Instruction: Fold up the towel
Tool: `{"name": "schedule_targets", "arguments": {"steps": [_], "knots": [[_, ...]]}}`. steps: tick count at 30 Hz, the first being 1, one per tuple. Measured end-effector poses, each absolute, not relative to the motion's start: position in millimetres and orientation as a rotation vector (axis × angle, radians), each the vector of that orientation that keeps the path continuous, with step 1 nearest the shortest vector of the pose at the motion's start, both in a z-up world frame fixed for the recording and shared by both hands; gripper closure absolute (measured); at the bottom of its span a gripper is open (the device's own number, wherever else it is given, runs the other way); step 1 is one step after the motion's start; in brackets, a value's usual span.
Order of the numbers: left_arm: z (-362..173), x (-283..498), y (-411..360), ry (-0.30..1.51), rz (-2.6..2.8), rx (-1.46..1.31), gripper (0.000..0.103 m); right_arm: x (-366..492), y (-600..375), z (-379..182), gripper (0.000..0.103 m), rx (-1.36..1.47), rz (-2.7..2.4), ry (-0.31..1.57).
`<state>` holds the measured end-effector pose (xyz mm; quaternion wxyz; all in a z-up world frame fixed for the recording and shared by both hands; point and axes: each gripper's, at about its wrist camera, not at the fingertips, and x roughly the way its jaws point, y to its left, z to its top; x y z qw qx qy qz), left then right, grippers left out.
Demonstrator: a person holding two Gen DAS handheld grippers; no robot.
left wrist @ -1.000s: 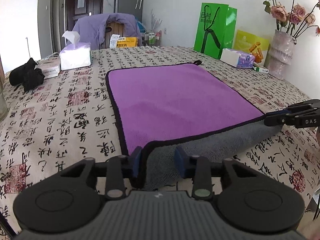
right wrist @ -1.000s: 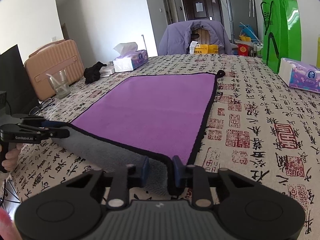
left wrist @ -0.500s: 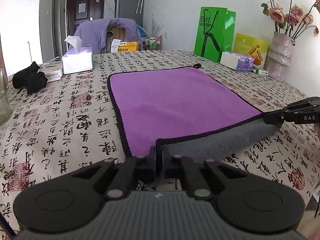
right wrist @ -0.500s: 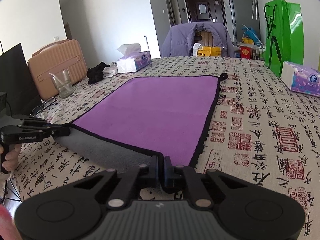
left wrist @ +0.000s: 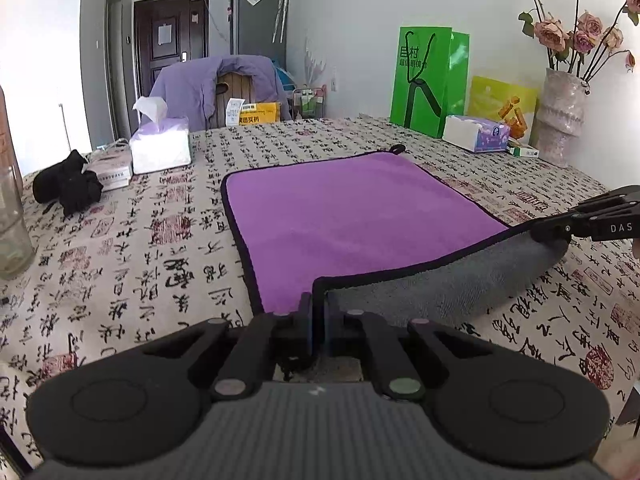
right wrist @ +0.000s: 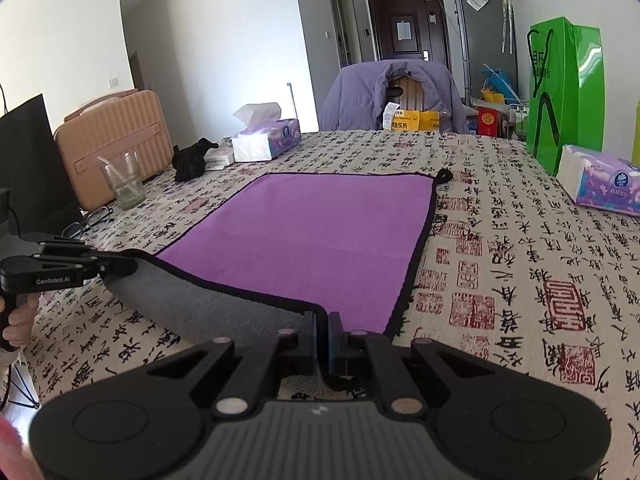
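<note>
A purple towel (left wrist: 352, 208) with a black hem and grey underside lies on the patterned tablecloth; it also shows in the right wrist view (right wrist: 320, 232). My left gripper (left wrist: 319, 312) is shut on the towel's near left corner. My right gripper (right wrist: 323, 332) is shut on the near right corner. Both corners are lifted, so the near edge hangs raised between them and shows its grey underside (left wrist: 432, 284). The right gripper shows at the right in the left wrist view (left wrist: 552, 230); the left gripper shows at the left in the right wrist view (right wrist: 120, 266).
Tissue boxes (left wrist: 160, 146) (right wrist: 600, 180), a black cloth (left wrist: 68, 188), a glass (right wrist: 122, 180), a green bag (left wrist: 428, 80) and a flower vase (left wrist: 560, 120) stand around the table's far and side edges. A chair with a jacket (right wrist: 392, 96) stands behind the table.
Both grippers closed from open onto the towel's near corners, then lifted them, raising the near edge off the table.
</note>
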<state>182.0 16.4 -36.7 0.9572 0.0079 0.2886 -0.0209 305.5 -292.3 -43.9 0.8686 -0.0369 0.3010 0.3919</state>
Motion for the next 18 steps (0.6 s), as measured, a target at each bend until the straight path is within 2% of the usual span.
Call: {"name": "schedule_targets", "arguments": {"steps": [18], "knots": [[-20,205,22,0.556,-0.027,0.049,0.097,324,-286,-27,0.098,-0.075,0.810,0.600]]}}
